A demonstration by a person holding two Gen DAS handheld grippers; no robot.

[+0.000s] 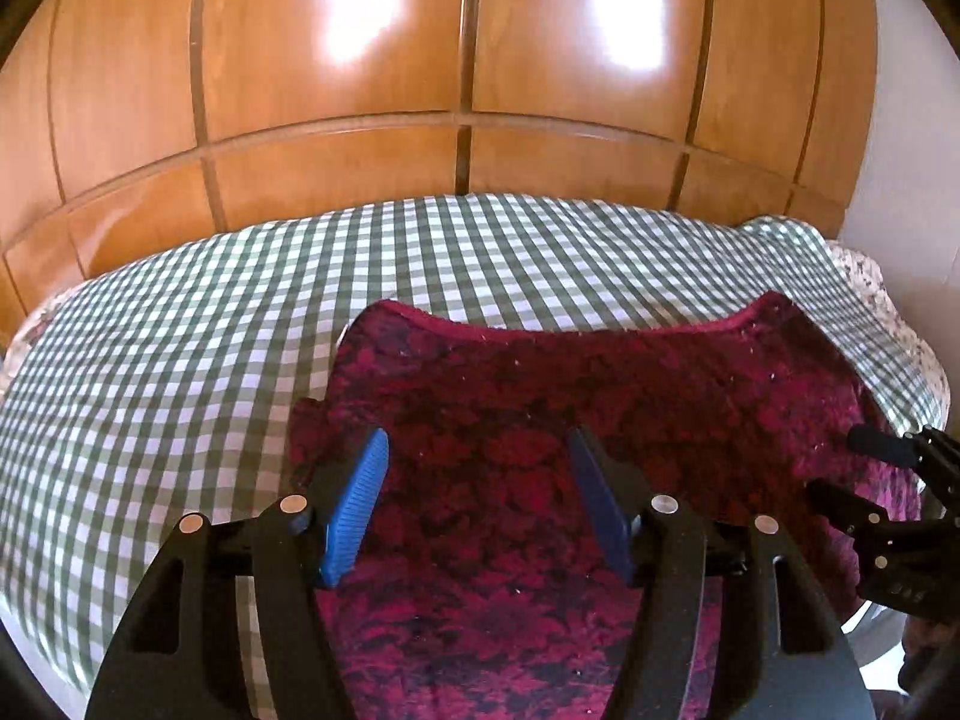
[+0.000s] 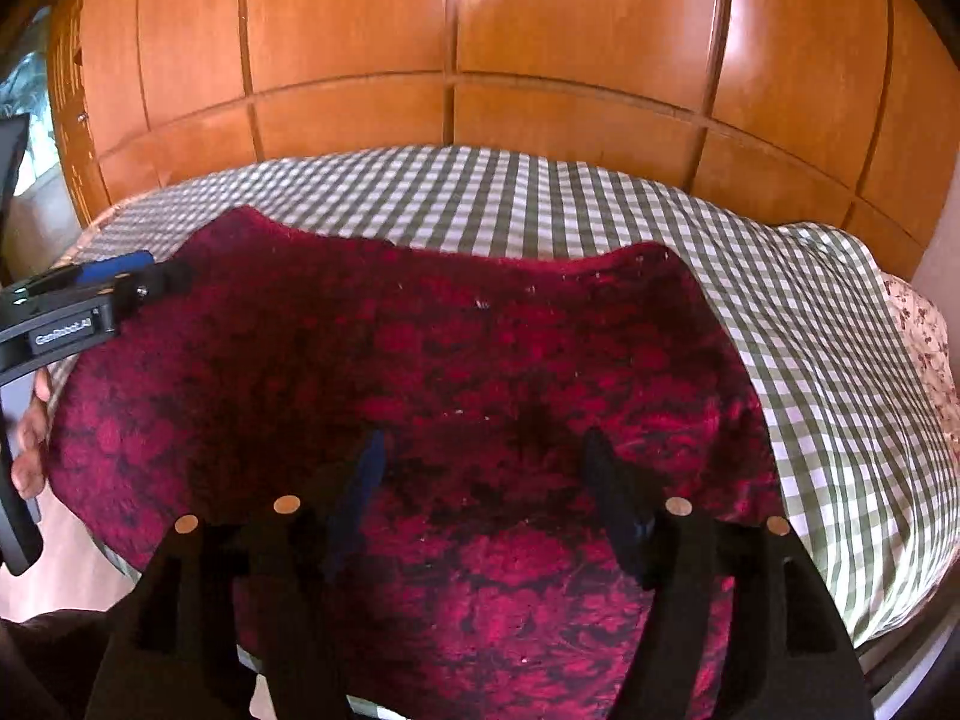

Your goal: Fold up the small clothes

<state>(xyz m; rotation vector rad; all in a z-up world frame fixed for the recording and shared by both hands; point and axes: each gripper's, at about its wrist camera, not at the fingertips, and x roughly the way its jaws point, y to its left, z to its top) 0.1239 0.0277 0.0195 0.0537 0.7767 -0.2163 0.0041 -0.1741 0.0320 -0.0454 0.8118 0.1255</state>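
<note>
A fuzzy dark red and black garment (image 1: 540,420) (image 2: 420,372) lies spread flat on the green and white checked bedspread (image 1: 180,330) (image 2: 810,330). My left gripper (image 1: 477,441) hovers over the garment's near left part, its blue fingers (image 1: 360,498) wide apart with nothing between them. My right gripper (image 2: 483,441) stands open above the garment's near right part, also empty. Each gripper shows in the other's view: the right gripper (image 1: 840,468) at the right edge, the left gripper (image 2: 144,276) at the left edge, held by a hand (image 2: 30,444).
A wooden wardrobe wall (image 1: 468,60) (image 2: 468,48) rises behind the bed. A floral sheet (image 1: 870,282) (image 2: 924,324) shows at the bed's right end. Bare checked bedspread lies left of and beyond the garment. Light floor (image 2: 66,564) shows at the lower left.
</note>
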